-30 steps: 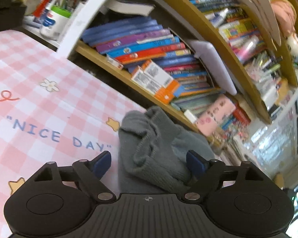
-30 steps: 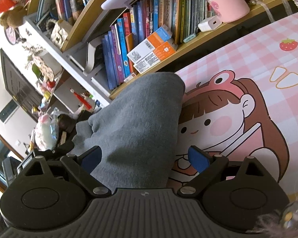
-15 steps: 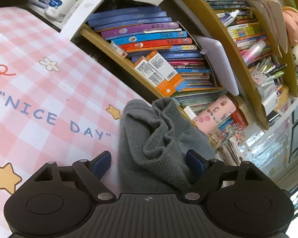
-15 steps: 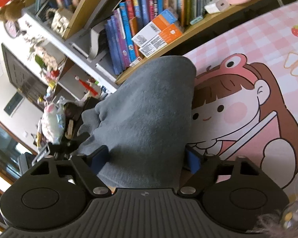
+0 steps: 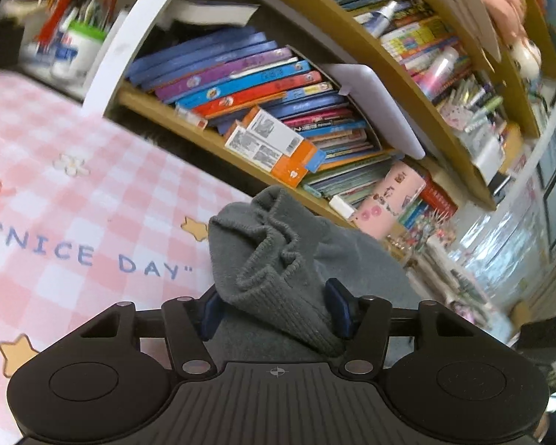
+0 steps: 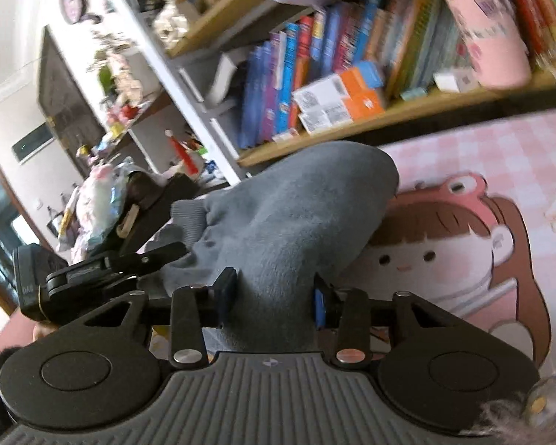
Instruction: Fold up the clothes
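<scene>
Both views motion-blurred; book spines on the wooden bookshelf are unreadable. The near end of the grey knitted garment is cut off behind each gripper body. It lies bunched at the far edge of the pink checked tablecloth, against the shelf.

Left gripper: jaws have just been closing; blue pads now press the ribbed cuff fold from both sides.

Right gripper: jaws have just been closing, now clamped on the smooth grey fabric between them.
</scene>
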`<state>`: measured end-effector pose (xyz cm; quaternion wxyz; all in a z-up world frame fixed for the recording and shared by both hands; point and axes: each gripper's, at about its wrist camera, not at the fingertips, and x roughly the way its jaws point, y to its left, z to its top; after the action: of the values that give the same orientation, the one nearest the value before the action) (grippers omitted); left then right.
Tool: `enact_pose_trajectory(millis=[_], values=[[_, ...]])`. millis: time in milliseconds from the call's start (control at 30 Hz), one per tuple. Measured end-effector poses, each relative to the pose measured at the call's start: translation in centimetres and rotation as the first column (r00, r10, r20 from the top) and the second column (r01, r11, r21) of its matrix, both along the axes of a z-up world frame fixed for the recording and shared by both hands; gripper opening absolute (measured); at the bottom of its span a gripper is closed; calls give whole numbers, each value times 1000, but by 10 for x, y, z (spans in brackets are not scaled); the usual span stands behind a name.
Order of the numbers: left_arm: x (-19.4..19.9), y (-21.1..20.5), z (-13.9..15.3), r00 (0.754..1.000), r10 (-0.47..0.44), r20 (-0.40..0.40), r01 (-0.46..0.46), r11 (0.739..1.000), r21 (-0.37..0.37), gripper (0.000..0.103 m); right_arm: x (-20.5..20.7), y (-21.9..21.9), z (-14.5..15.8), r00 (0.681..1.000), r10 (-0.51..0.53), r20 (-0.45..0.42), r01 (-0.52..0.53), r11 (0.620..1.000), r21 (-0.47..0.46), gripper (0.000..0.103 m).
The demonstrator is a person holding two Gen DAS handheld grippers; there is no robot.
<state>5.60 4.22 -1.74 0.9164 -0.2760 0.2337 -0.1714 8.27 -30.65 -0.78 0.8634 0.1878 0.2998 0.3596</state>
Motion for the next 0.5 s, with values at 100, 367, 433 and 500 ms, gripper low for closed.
enact_pose_trajectory(millis=[100, 367, 433, 500], values=[[3, 4, -4, 1000, -8, -23, 7, 999, -41, 63, 3, -5, -4, 998, -18, -62, 20, 999, 31, 46], [9, 10, -17, 997, -34, -72, 23, 989, -149, 75, 12, -9, -13, 977, -50, -208, 77, 989, 124, 65], [10, 6, -16, 997, -39, -67, 30, 990, -139, 76, 14, -6, -16, 969, -60, -238, 89, 990, 113, 63], [10, 3, -16, 997, -40, -65, 31, 990, -135, 77, 16, -3, -19, 966, -60, -252, 90, 990, 111, 57]])
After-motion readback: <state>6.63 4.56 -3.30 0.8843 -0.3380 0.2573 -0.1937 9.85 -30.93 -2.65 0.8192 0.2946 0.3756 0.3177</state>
